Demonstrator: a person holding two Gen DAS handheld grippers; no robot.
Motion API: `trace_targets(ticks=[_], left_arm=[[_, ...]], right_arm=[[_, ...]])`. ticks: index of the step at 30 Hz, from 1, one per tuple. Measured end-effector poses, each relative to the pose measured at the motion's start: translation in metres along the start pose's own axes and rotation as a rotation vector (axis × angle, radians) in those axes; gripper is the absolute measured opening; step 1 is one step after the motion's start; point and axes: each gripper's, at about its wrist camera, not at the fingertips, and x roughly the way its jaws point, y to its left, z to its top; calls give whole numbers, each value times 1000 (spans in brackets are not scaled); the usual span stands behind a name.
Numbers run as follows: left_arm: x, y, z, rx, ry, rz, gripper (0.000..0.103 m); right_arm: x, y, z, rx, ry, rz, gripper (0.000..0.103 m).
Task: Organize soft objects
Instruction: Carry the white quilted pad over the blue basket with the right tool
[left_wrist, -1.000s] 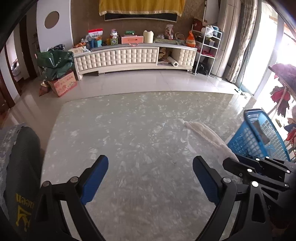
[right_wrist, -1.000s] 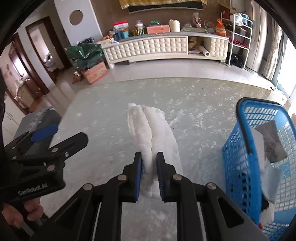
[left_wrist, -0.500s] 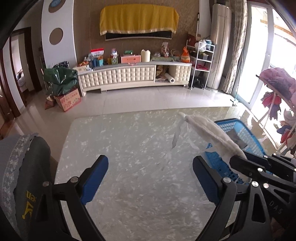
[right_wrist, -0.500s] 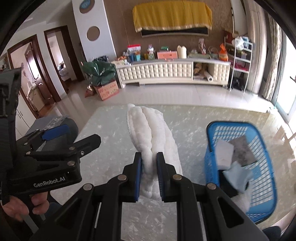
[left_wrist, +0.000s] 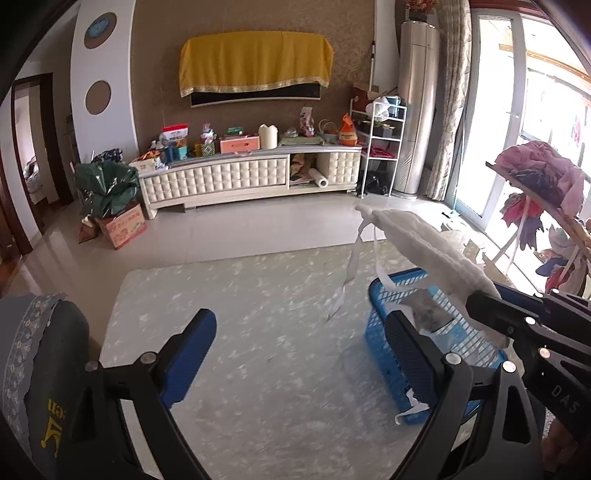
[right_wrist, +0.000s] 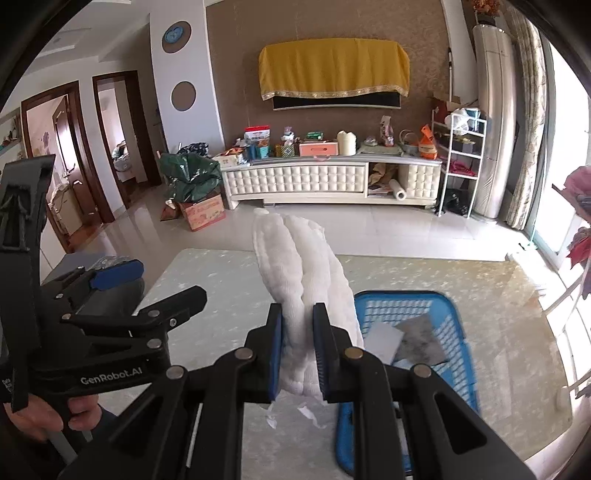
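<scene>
Marbled grey tabletop (left_wrist: 258, 332) stretches ahead of me, with a long tufted cabinet (right_wrist: 295, 182) against the far wall under a yellow cloth (right_wrist: 332, 68). My right hand-held gripper (right_wrist: 297, 350) is clamped narrow on a white quilted cloth (right_wrist: 295, 266), which is lifted clear of the tabletop and juts forward past the fingers (right_wrist: 275, 350). Its thin white straps (left_wrist: 351, 266) dangle from the far end. A blue basket (right_wrist: 443, 325) sits on the right side of the tabletop, just right of and below the held cloth, with a grey rag (right_wrist: 419, 338) and a pale cloth (right_wrist: 382, 341) inside. My left hand-held gripper (left_wrist: 299, 354) hangs wide apart over the near tabletop, holding nothing.
</scene>
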Motion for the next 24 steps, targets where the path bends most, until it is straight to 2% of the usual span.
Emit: trace_targets(ticks=[10, 24], left_arm=[[22, -35, 14, 25, 8, -34, 92], [38, -63, 15, 62, 33, -67, 92]], right_arm=[[-3, -39, 4, 10, -30, -64, 15], [-10, -56, -5, 79, -53, -100, 15]])
